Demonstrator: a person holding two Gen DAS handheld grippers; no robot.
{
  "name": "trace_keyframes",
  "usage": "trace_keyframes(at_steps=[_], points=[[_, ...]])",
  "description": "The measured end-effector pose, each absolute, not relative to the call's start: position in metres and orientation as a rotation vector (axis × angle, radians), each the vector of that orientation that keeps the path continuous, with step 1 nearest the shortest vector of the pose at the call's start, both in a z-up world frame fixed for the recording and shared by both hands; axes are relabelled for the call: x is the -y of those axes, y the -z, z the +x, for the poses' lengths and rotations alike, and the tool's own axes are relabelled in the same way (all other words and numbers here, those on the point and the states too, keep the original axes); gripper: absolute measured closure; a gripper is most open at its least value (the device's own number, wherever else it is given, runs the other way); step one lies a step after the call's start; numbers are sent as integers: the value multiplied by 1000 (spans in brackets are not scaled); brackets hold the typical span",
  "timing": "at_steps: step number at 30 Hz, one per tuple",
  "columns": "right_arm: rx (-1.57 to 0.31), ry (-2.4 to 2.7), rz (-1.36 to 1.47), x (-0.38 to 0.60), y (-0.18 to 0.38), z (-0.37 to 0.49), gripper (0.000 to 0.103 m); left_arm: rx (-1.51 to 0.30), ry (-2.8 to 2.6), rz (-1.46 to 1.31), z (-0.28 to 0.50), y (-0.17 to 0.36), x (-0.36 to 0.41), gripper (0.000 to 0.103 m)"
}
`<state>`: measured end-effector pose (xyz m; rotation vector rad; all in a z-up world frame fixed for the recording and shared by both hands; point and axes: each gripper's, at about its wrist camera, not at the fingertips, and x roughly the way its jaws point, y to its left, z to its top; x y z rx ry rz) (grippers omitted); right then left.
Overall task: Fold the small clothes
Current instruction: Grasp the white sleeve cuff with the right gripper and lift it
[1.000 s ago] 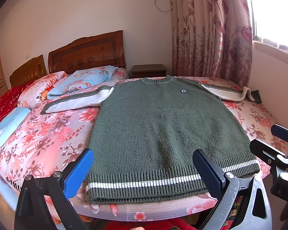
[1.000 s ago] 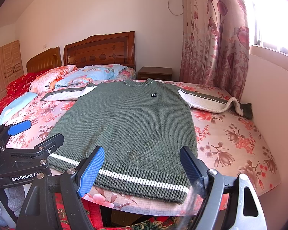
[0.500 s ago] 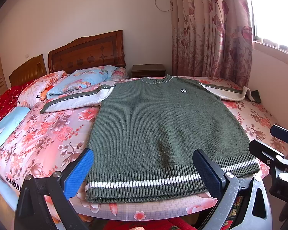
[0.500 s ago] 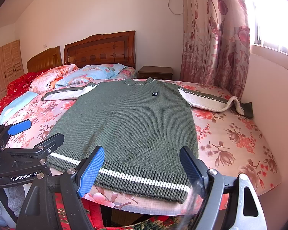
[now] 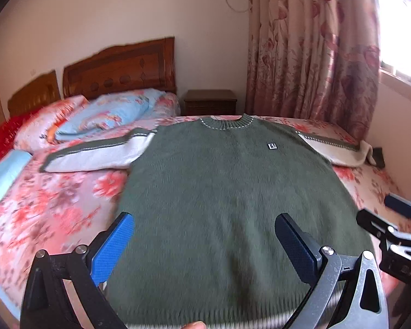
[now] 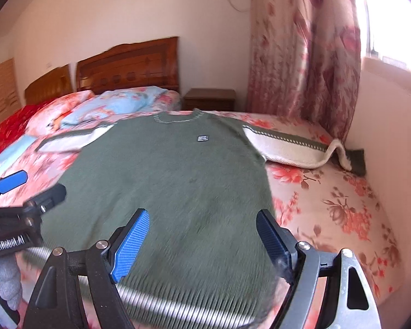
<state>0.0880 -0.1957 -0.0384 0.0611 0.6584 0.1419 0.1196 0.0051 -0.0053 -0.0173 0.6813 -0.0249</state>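
A green knitted sweater (image 5: 227,186) (image 6: 172,181) with white sleeves lies flat, front up, on the floral bed, its striped hem nearest me. My left gripper (image 5: 205,235) hangs open over the lower body of the sweater, nothing between its blue pads. My right gripper (image 6: 202,233) is also open above the sweater's lower right part. The right gripper (image 5: 397,227) shows at the right edge of the left wrist view; the left gripper (image 6: 19,192) shows at the left edge of the right wrist view. The right sleeve (image 6: 287,145) stretches toward the wall.
The bed (image 5: 54,205) has a pink floral sheet, with pillows (image 5: 106,115) and a wooden headboard (image 5: 120,68) at the back. A nightstand (image 5: 211,101) and a floral curtain (image 5: 309,49) stand behind. A wall (image 6: 391,137) borders the bed's right side.
Both grippers have moved forward and lower over the sweater, so the hem has slid to the bottom of both views. Both stay open. The sweater has not moved.
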Motion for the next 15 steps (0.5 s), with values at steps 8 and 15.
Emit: trace_keyframes(at_steps=[8, 15], points=[[-722, 28, 449, 322, 59, 163, 21, -810, -16, -38, 240, 39, -11, 0], [-751, 213, 677, 422, 91, 198, 21, -951, -23, -71, 272, 88, -28, 0]])
